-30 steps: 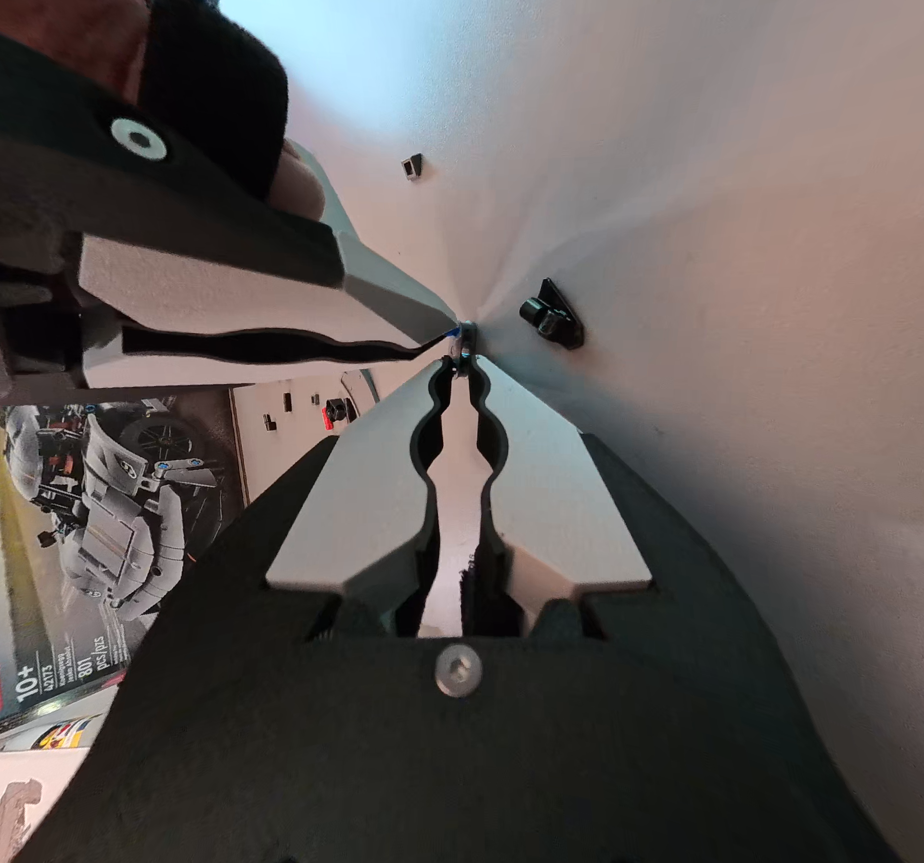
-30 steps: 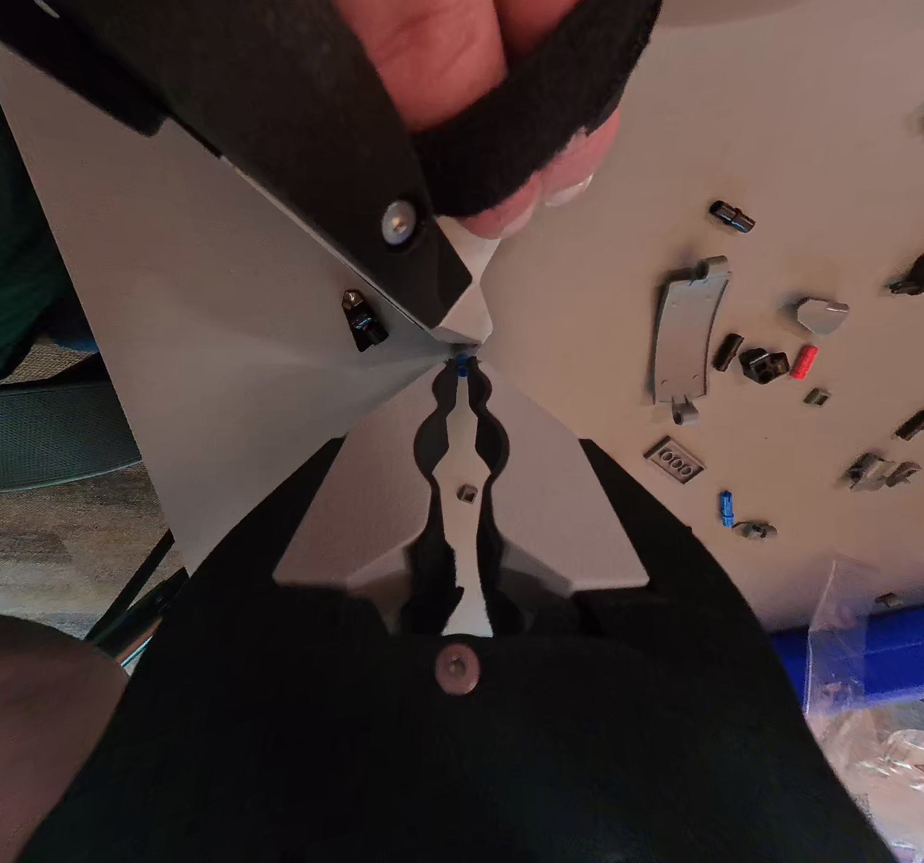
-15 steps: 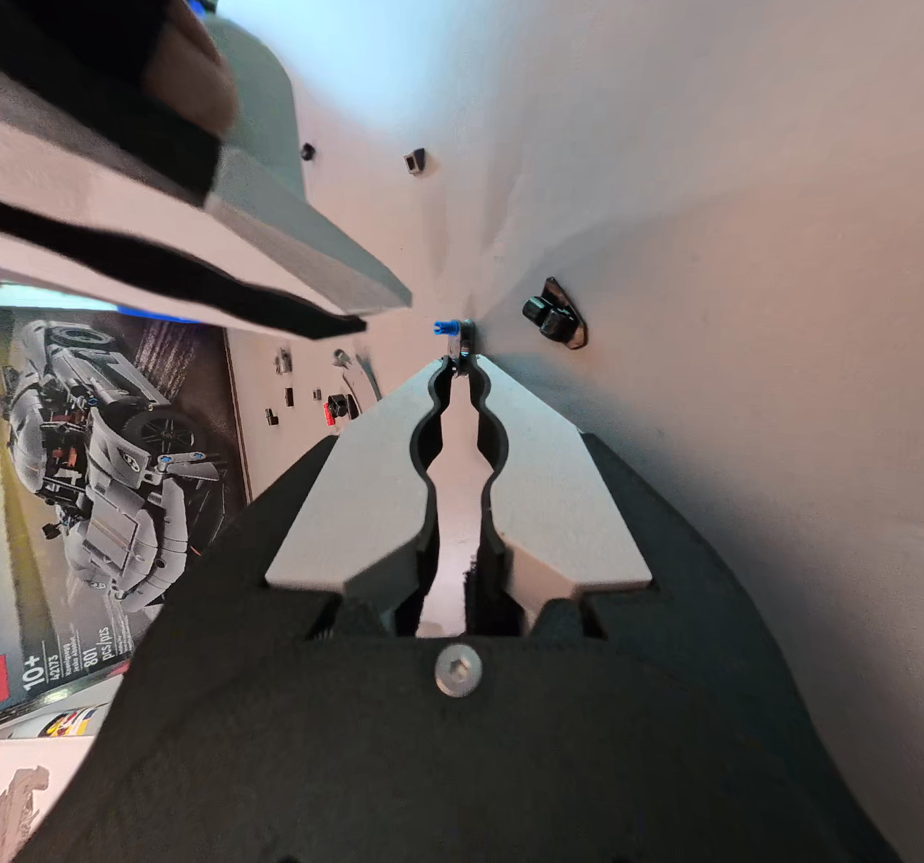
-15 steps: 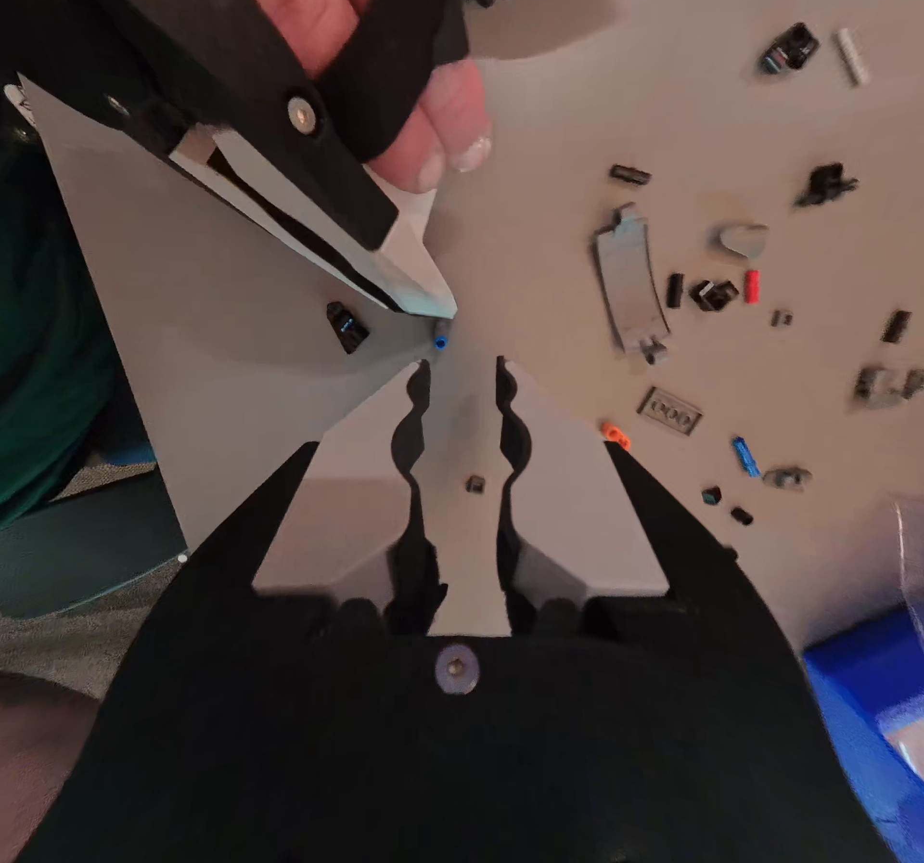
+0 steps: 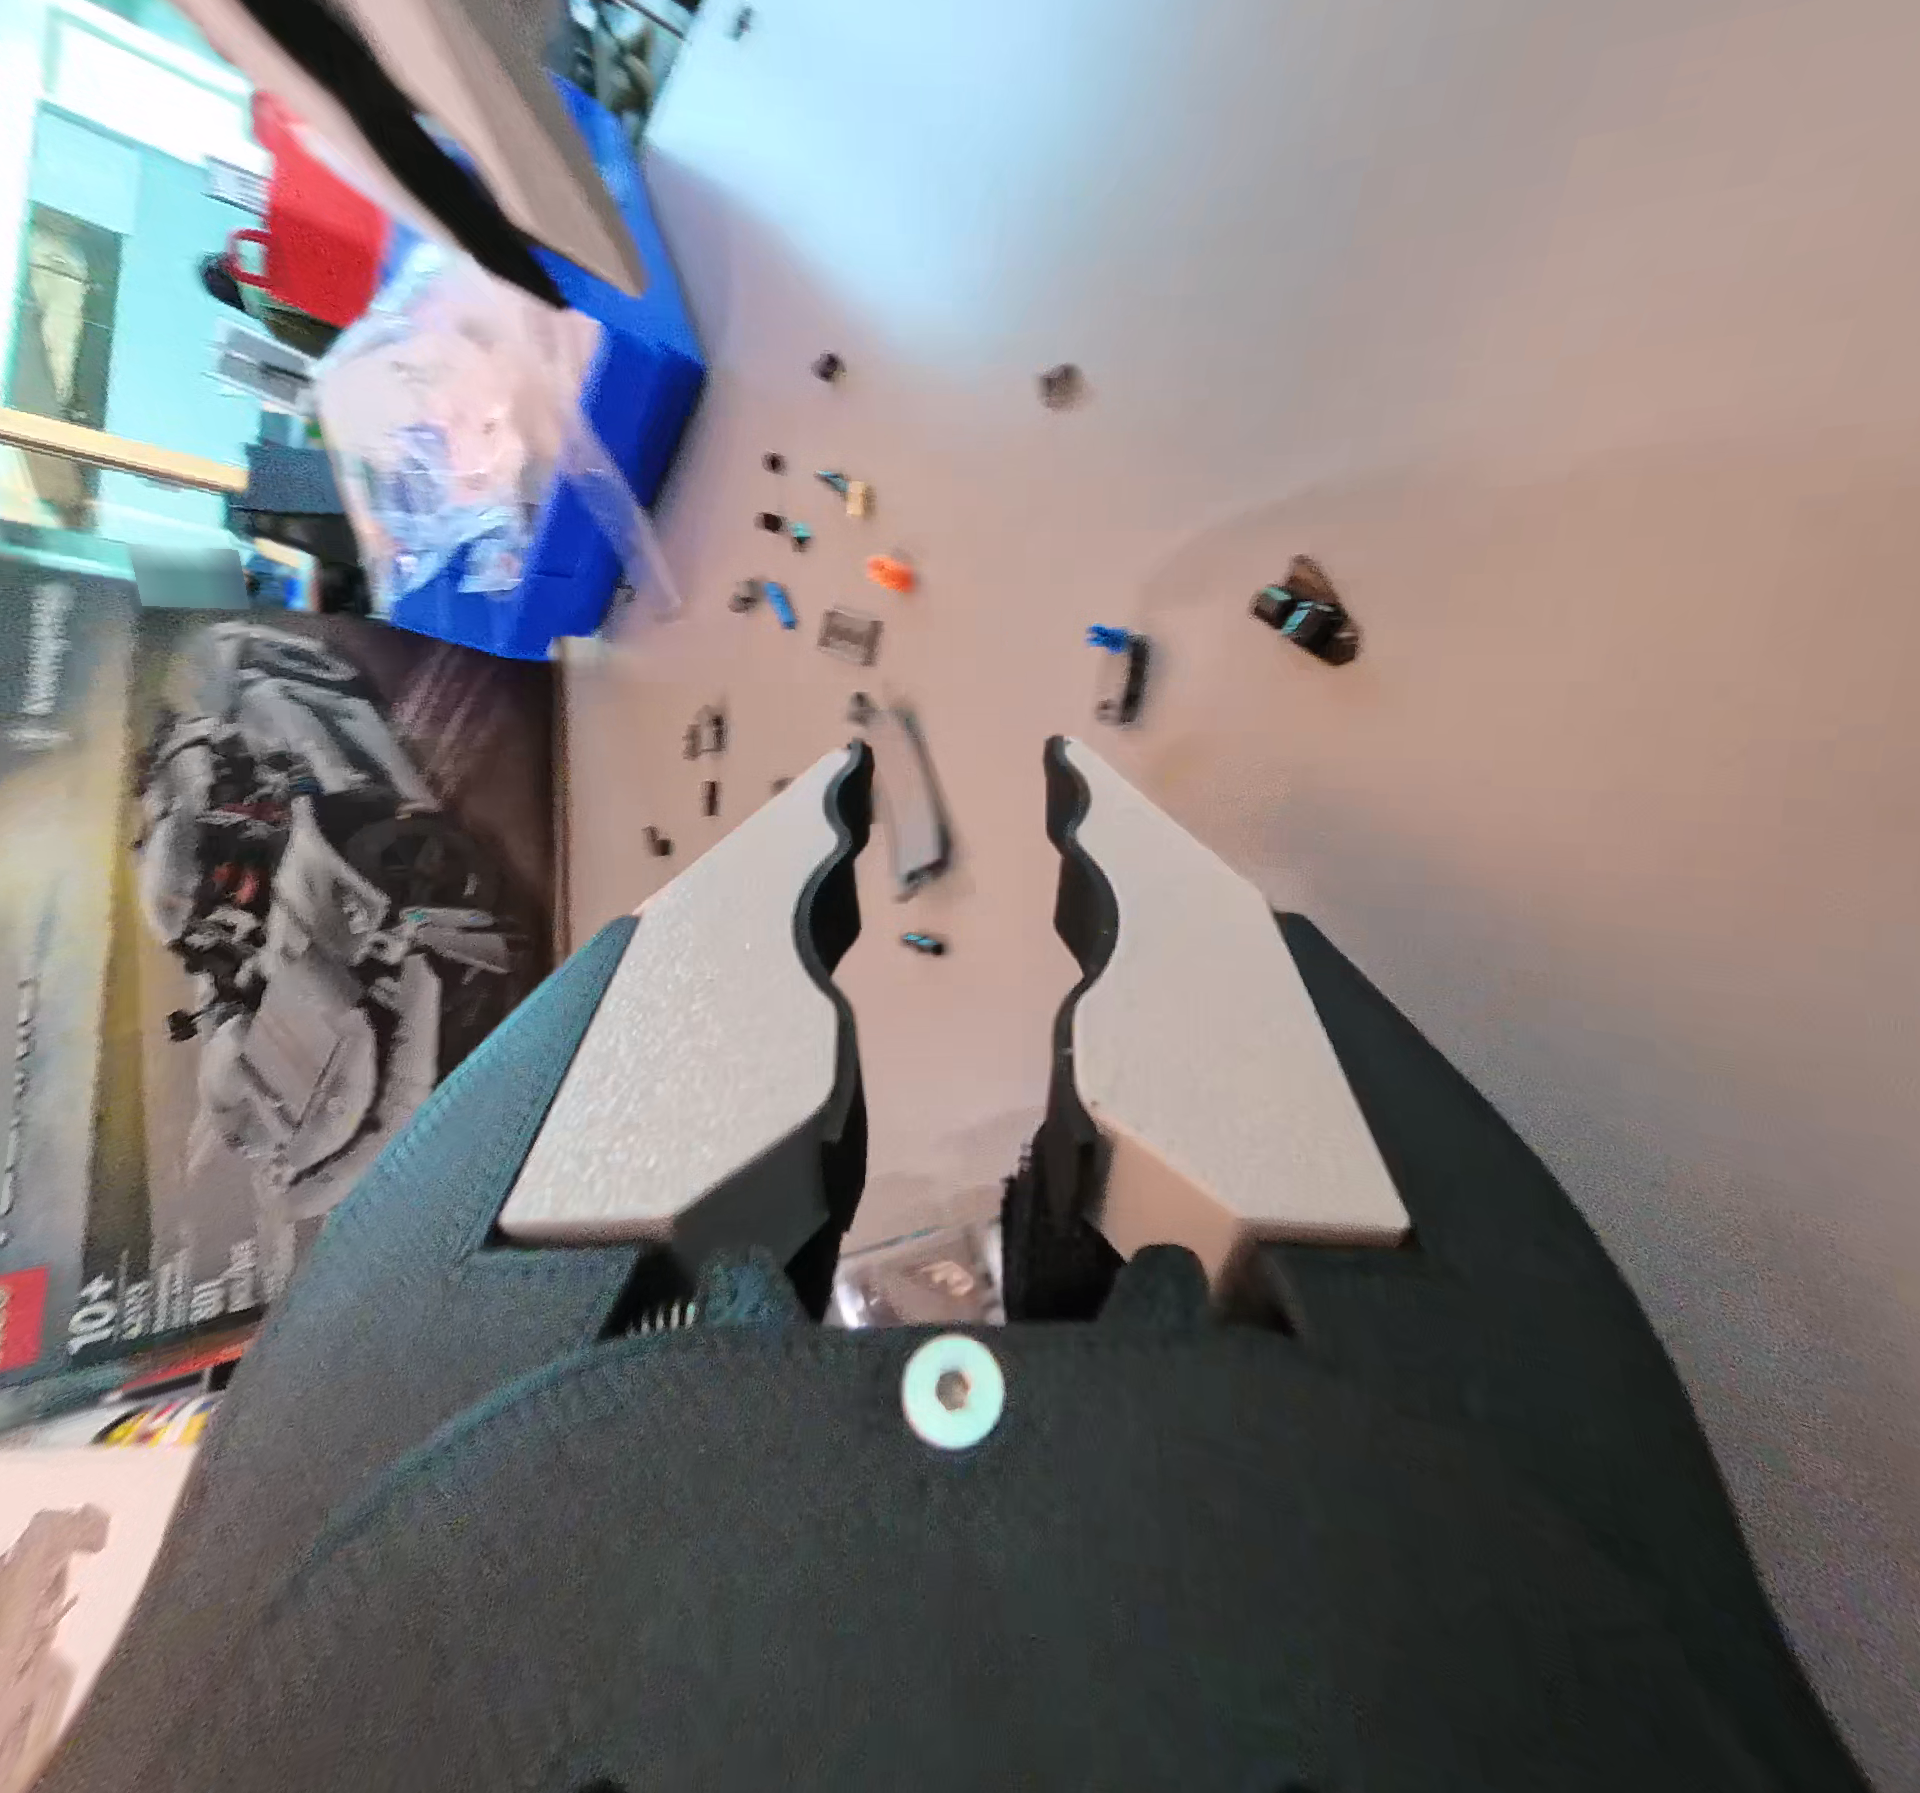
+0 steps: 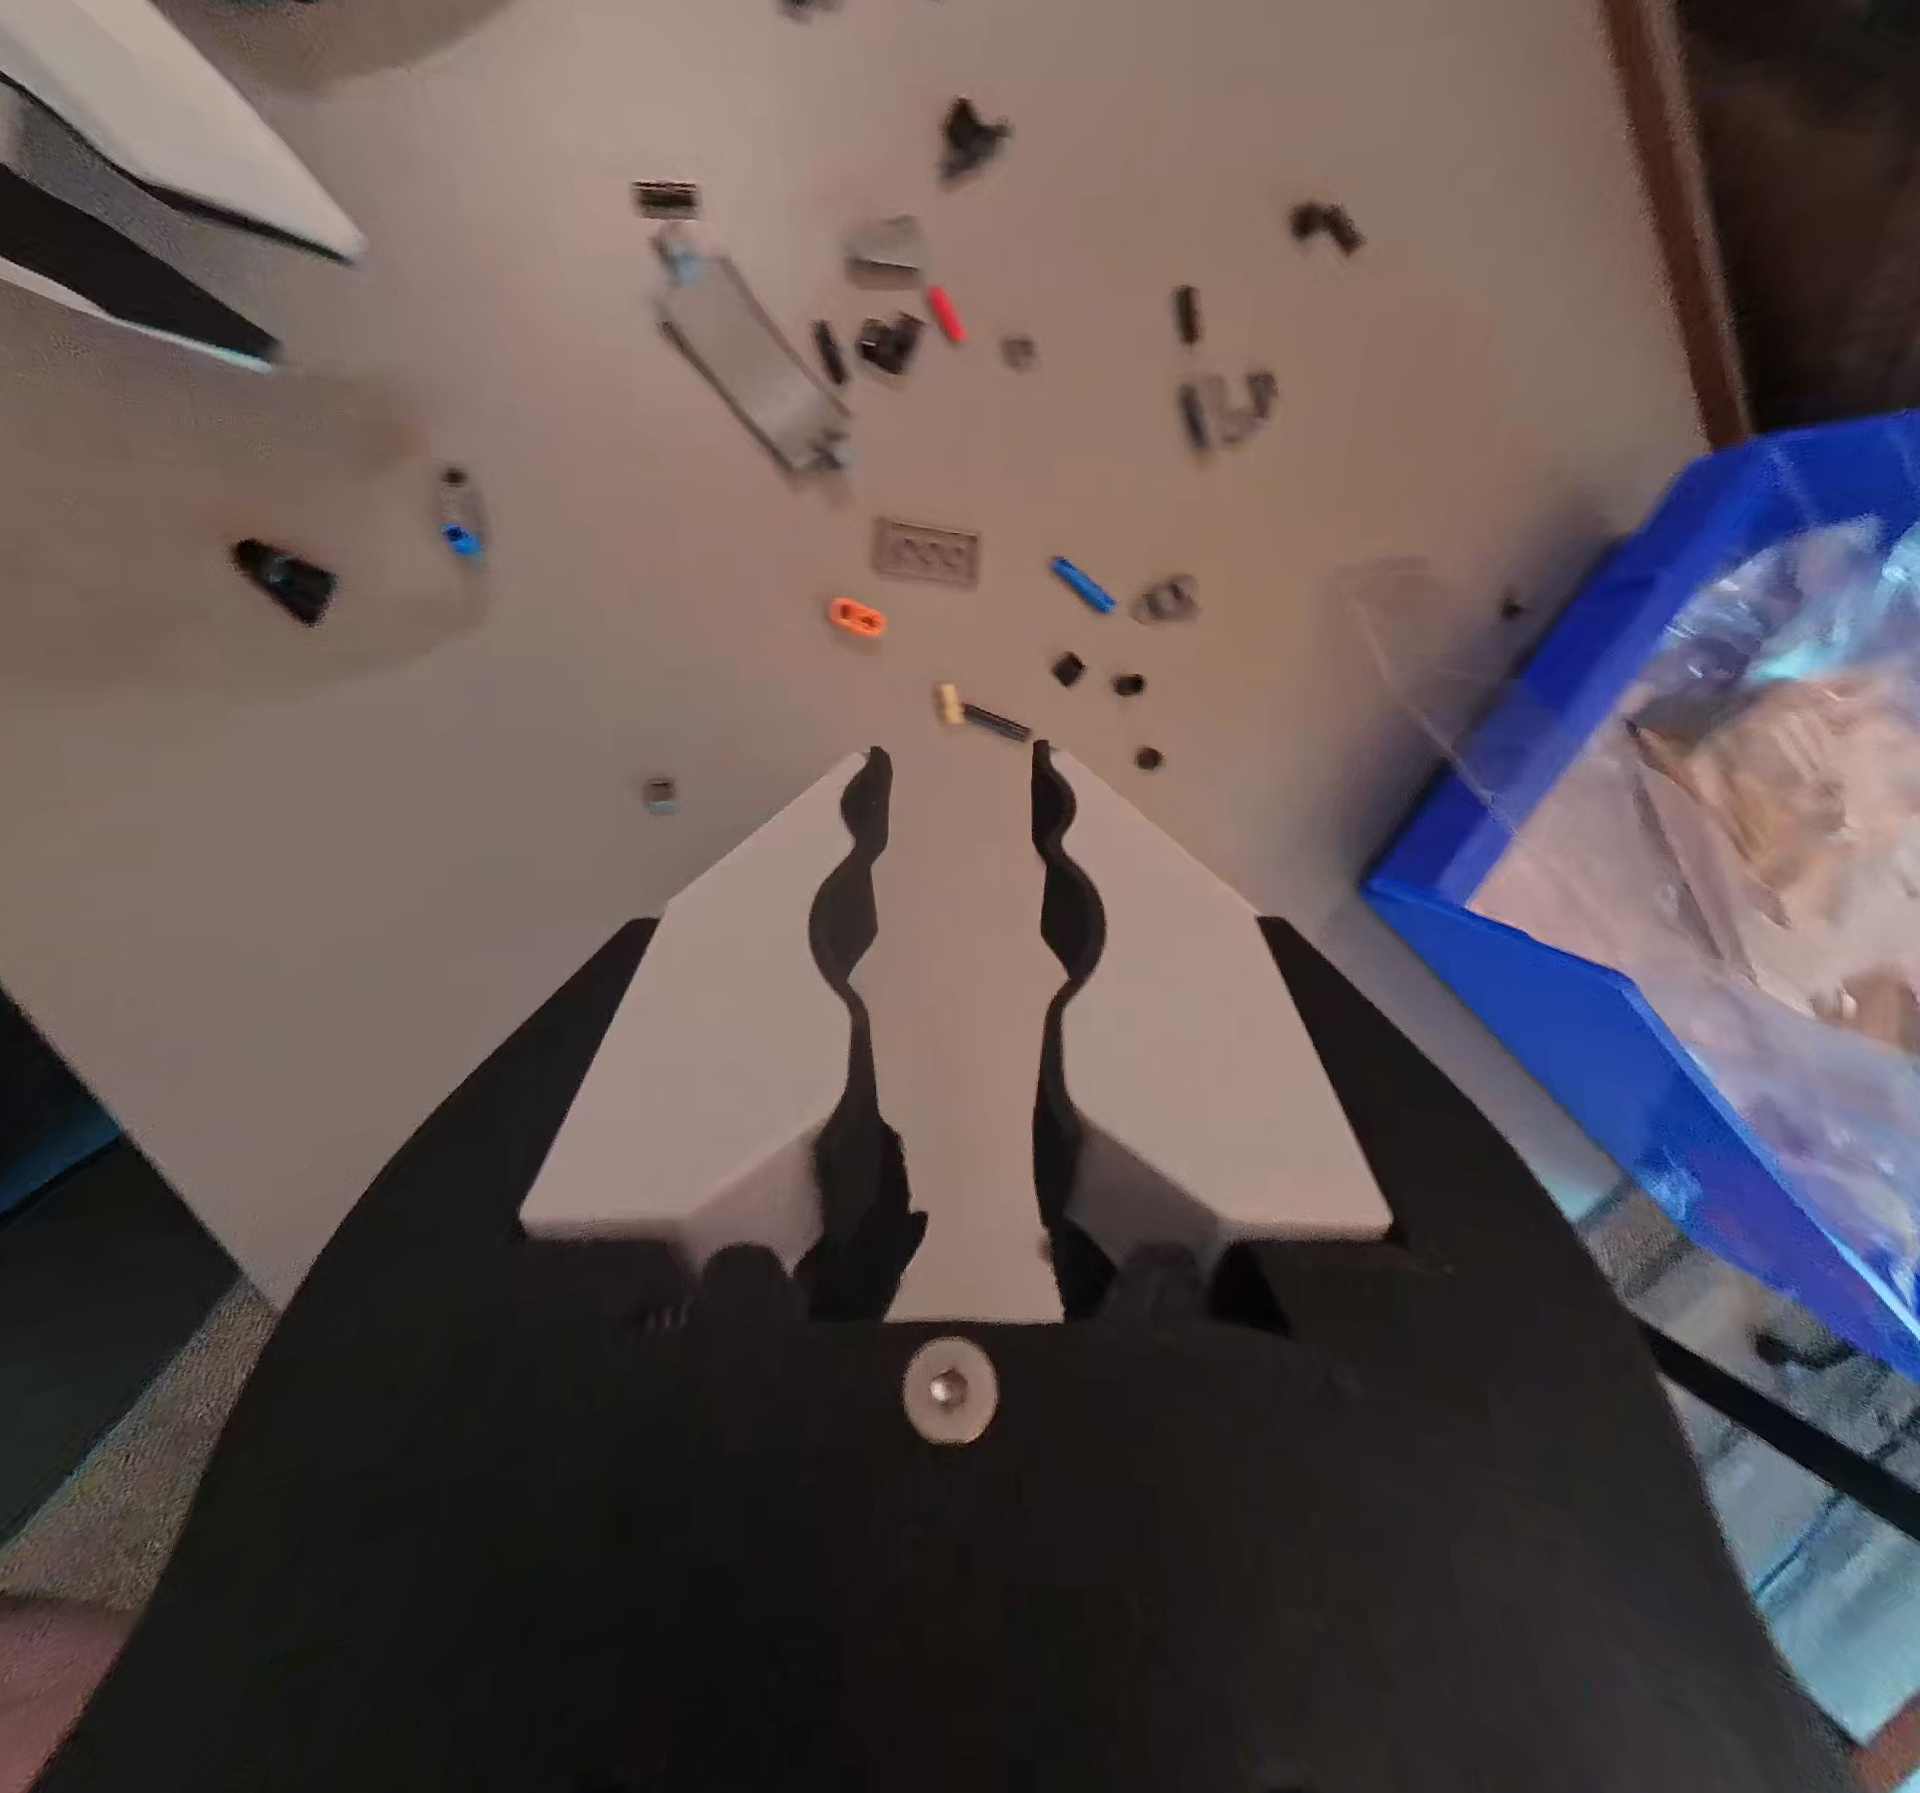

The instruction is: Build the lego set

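Note:
A small grey piece with a blue pin (image 5: 1118, 671) lies on the pale table, just beyond my left gripper (image 5: 952, 754), which is open and empty. The same piece shows in the right wrist view (image 6: 460, 512). A black piece (image 5: 1305, 613) lies next to it, also in the right wrist view (image 6: 284, 580). My right gripper (image 6: 956, 756) is open and empty above the table, just short of a tan and black pin (image 6: 982, 713). A long grey curved panel (image 6: 750, 361) lies among several loose pieces; it also shows in the left wrist view (image 5: 920, 813).
An orange link (image 6: 856, 615), a grey plate (image 6: 927, 554), a blue pin (image 6: 1083, 585) and a red pin (image 6: 944, 314) lie scattered. A blue bin (image 6: 1621, 1005) with plastic bags stands at the right. The set's box (image 5: 291, 912) lies left of the left gripper. My hands' fingertips stand some 15 centimetres from each other. To reach the black piece (image 5: 1305, 613) in a straight line is about 6 centimetres for my left fingers, about 15 centimetres for my right. My right wrist view (image 6: 283, 572) looks at it from another angle.
Both grippers opened and pulled back and apart. The left one let go of the grey piece with the blue pin, which now lies on the table. Both views are blurred by motion.

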The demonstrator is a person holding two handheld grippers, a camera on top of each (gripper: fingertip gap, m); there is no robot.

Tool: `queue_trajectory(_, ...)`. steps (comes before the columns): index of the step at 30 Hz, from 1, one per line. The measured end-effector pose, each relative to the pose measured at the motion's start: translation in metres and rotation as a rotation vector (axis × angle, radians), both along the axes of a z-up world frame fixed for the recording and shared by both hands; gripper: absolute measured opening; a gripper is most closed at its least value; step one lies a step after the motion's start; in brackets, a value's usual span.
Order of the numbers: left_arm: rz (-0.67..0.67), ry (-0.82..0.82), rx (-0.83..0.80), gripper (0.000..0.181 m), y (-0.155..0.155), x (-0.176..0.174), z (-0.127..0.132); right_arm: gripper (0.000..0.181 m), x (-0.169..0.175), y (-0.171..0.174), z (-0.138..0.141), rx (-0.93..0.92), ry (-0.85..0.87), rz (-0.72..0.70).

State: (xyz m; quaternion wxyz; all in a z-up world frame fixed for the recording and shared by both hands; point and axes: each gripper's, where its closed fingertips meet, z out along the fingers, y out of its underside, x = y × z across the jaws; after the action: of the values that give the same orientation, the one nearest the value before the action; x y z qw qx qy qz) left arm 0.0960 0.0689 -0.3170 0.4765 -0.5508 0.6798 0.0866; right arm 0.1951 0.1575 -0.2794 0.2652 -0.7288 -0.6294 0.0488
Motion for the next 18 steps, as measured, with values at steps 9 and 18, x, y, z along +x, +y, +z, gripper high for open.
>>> queue_trajectory(9,0.226,-0.226,0.187,0.025,0.049,-0.079,0.084,0.027,-0.009,0.057,-0.022,0.007,-0.007,-0.034)
queue_trajectory(18,0.417,-0.374,0.323,0.019,0.067,-0.153,0.143,0.024,-0.017,0.067,0.029,0.112,0.14,-0.07)
